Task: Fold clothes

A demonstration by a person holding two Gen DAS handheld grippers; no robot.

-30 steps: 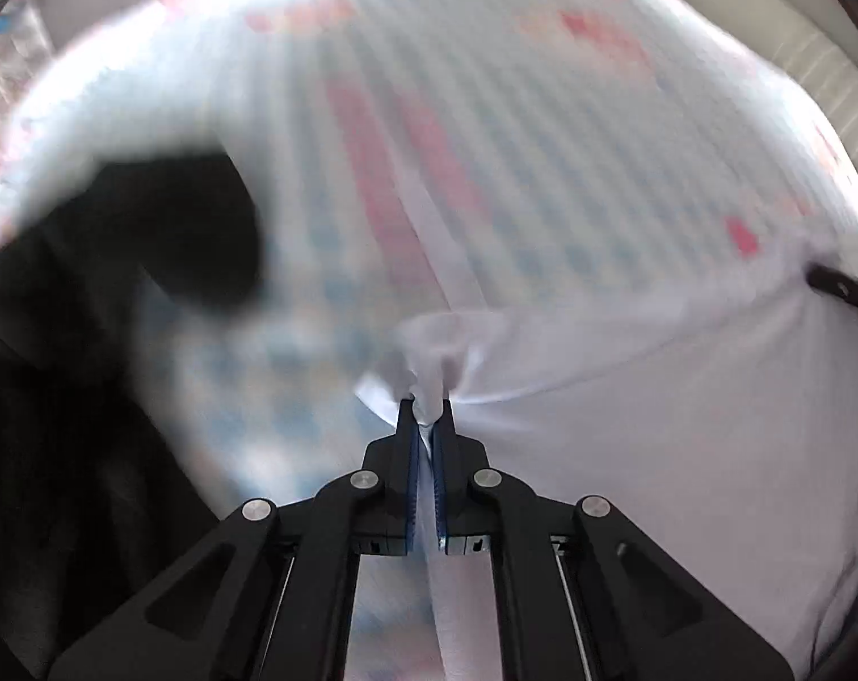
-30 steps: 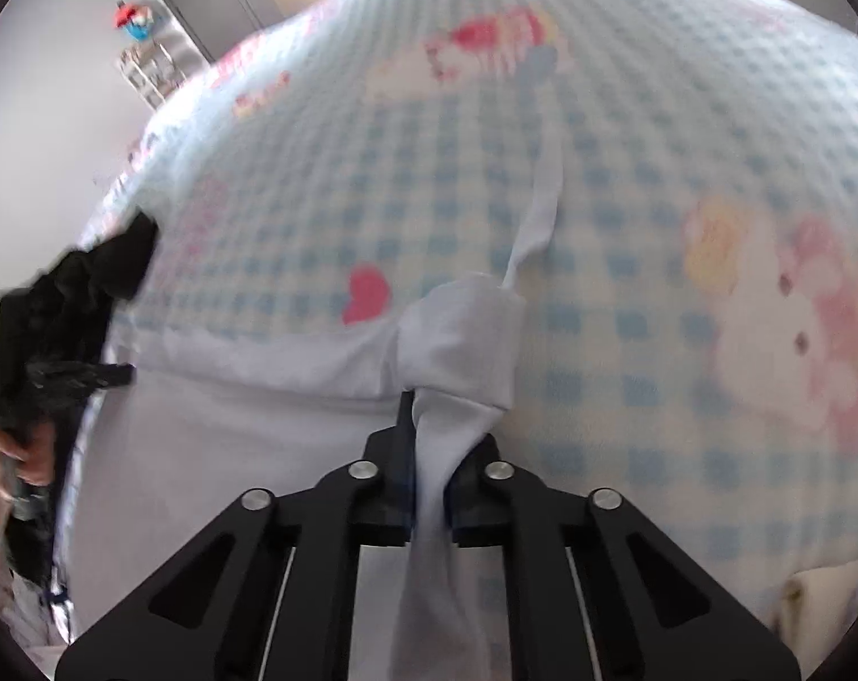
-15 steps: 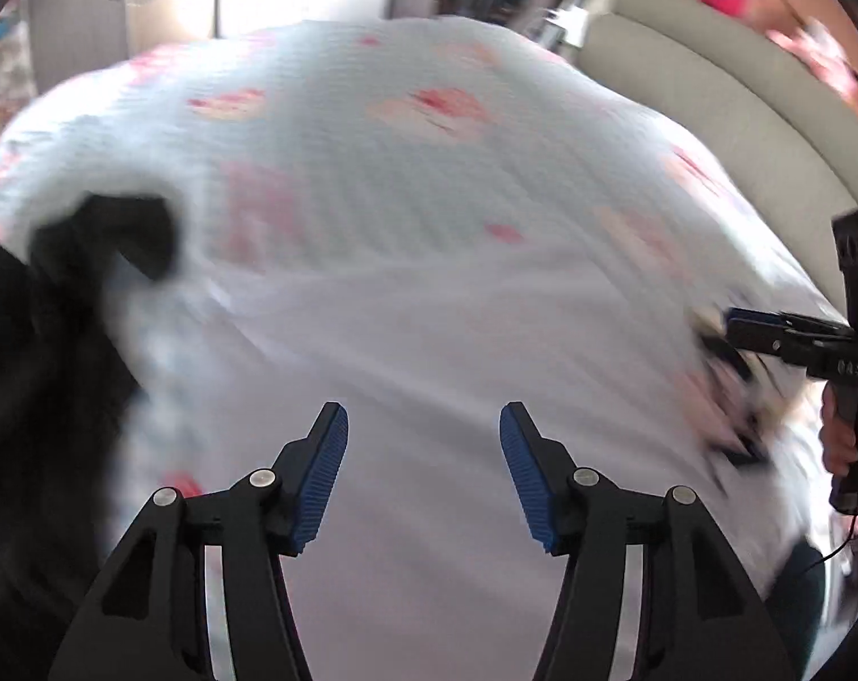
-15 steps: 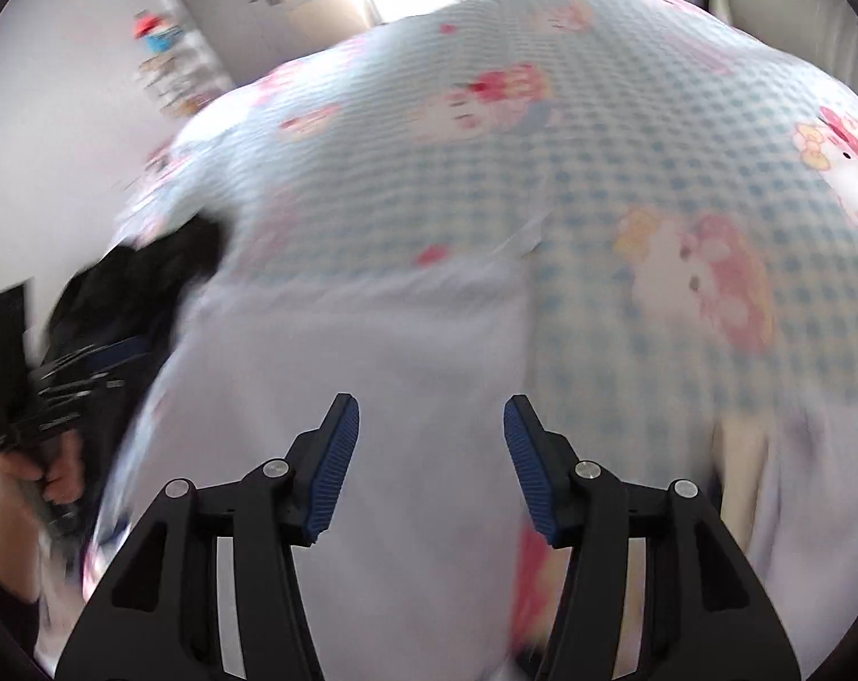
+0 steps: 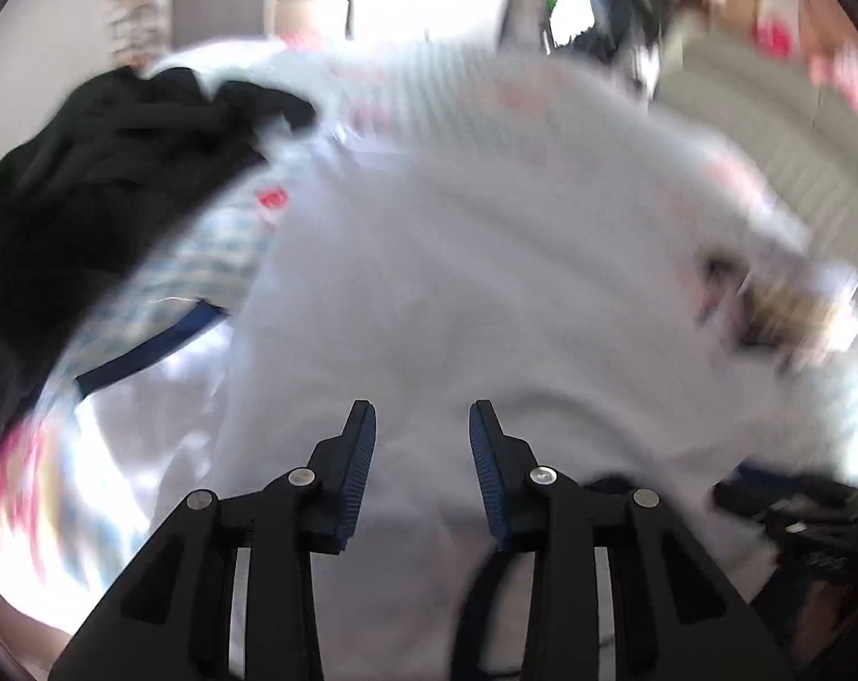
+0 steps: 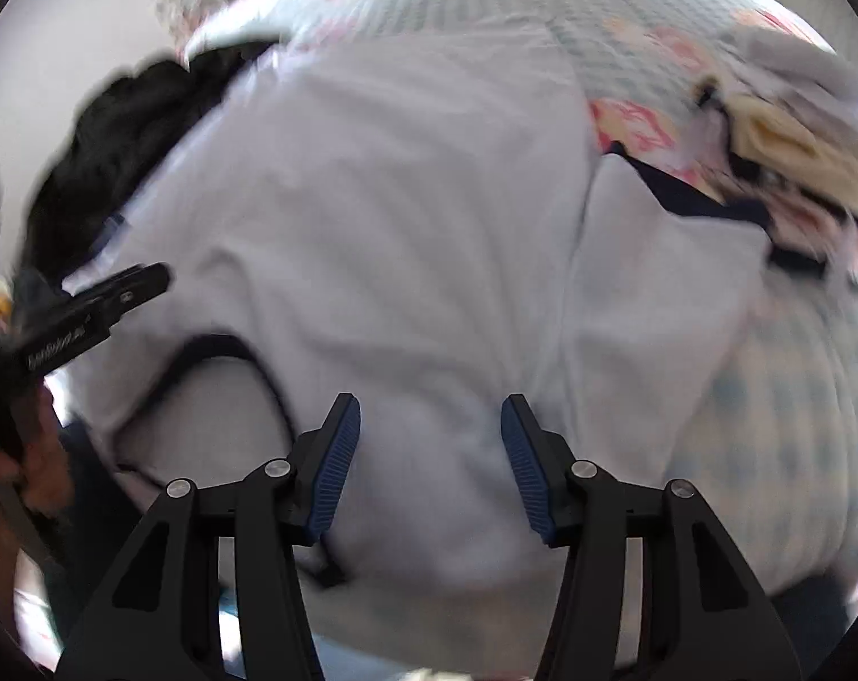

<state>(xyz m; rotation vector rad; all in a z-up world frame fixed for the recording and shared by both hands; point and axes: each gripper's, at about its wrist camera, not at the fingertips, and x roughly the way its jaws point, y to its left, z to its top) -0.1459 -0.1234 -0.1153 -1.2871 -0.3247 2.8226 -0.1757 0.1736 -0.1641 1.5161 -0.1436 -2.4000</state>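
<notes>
- While both of my grippers hang over it with nothing between their pads, the white T-shirt (image 6: 383, 215) lies spread on the bed, filling the space ahead of and under both sets of jaws.
- My right gripper (image 6: 430, 454) has its jaws spread wide and empty; the shirt's dark-trimmed neck opening (image 6: 224, 352) lies just left of them, and a dark-edged sleeve (image 6: 673, 249) lies ahead and to the right.
- My left gripper (image 5: 422, 454) also has its jaws spread, empty, above the shirt's white body (image 5: 486, 261). That view is heavily blurred, so I cannot tell the fabric's edges there.
- Whether a fold is already laid in the shirt I cannot tell; the cloth shows soft wrinkles.
- For a clean fold, I judge each jaw should pinch one layer edge only, at matching points, and both should lift together so the cloth stays taut.
- A heap of black clothing (image 6: 111, 147) sits ahead and left of the right jaws, touching the shirt's far edge.
- Beneath everything is a blue checked bedspread (image 6: 656, 17) with pink cartoon prints.
</notes>
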